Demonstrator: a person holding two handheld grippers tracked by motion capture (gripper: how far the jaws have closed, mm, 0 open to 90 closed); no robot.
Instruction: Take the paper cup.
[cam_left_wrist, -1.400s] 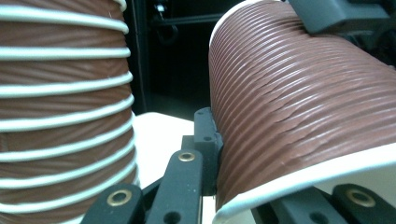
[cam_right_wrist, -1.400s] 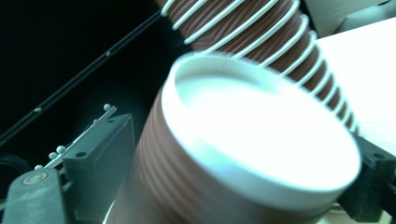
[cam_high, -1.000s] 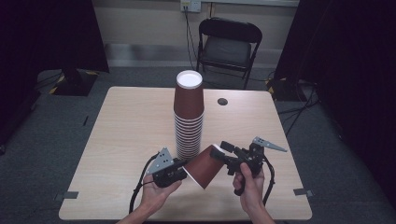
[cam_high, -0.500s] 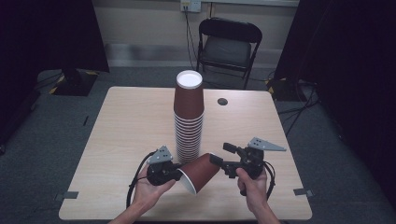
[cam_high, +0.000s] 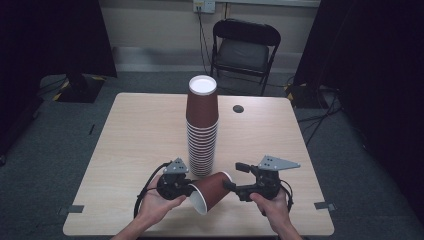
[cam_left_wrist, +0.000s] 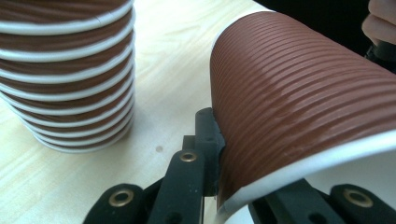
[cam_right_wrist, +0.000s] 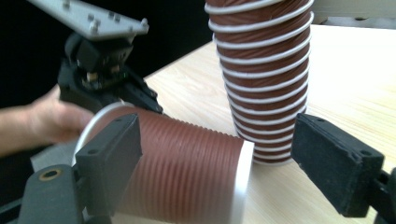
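A ribbed brown paper cup (cam_high: 212, 189) is held on its side just above the worktop (cam_high: 130, 130), in front of the tall cup stack (cam_high: 202, 125). The left claw (cam_left_wrist: 210, 154) is clamped on the rim wall, one jaw outside and one inside; the inner jaw is largely hidden by the cup. The right claw (cam_right_wrist: 219, 163) has just been closing, with the cup's base end between its jaws; the far jaw stands clear. Contact on the near side cannot be made out. The stack's top is cut off in both gripper views.
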